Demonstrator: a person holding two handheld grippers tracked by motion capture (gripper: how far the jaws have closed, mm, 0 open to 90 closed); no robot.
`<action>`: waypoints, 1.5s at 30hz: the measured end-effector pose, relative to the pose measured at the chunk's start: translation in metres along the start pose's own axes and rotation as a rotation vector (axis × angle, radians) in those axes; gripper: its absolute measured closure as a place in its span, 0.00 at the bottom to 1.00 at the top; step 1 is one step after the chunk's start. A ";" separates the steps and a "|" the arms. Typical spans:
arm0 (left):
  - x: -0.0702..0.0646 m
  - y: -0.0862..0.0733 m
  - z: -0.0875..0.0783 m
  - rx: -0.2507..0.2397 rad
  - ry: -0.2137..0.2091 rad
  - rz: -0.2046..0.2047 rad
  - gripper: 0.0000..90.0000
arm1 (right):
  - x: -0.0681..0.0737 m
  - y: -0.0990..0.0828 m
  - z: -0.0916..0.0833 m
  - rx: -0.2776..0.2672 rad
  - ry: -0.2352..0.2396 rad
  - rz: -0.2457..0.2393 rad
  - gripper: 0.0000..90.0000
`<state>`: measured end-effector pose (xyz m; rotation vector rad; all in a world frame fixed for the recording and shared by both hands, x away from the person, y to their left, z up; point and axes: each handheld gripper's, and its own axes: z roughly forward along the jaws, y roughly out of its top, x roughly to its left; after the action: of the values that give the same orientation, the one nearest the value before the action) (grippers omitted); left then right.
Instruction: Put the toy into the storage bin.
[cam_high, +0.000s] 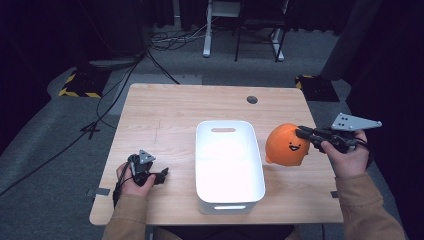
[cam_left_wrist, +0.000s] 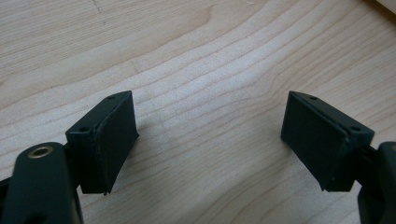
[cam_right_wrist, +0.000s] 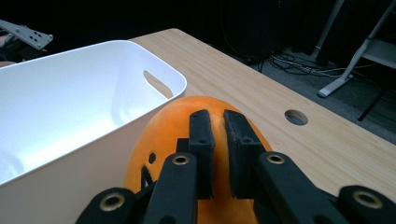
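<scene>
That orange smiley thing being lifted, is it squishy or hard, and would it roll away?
Probably soft: the right gripper pinches a narrow fold of the orange toy, jaws nearly together. It likely weighs little, hanging from that pinch alone. Its rounded body might wobble or roll if set down on the table.

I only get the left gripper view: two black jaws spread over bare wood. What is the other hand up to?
Observer: The right gripper has pinched an orange smiley toy beside a white bin.
Operator: Is anything in that bin?
Observer: No, its white floor lies bare in the high view.
Operator: Where am I, then?
Observer: The left gripper sits low over the table, on the bin's other side.
</scene>
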<state>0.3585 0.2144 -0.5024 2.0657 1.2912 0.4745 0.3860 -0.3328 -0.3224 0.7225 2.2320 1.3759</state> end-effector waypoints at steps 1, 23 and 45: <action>0.000 0.000 0.000 0.000 0.000 0.000 0.21 | 0.000 0.000 0.000 0.000 0.000 0.000 0.92; 0.000 0.000 0.000 -0.002 -0.002 0.009 0.21 | 0.006 0.039 -0.024 -0.133 0.164 -0.067 0.92; 0.000 0.000 0.000 -0.003 -0.006 0.010 0.21 | 0.025 0.075 -0.019 -0.183 0.262 -0.162 0.92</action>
<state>0.3580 0.2145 -0.5026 2.0703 1.2769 0.4738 0.3714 -0.3022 -0.2486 0.3063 2.2581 1.6435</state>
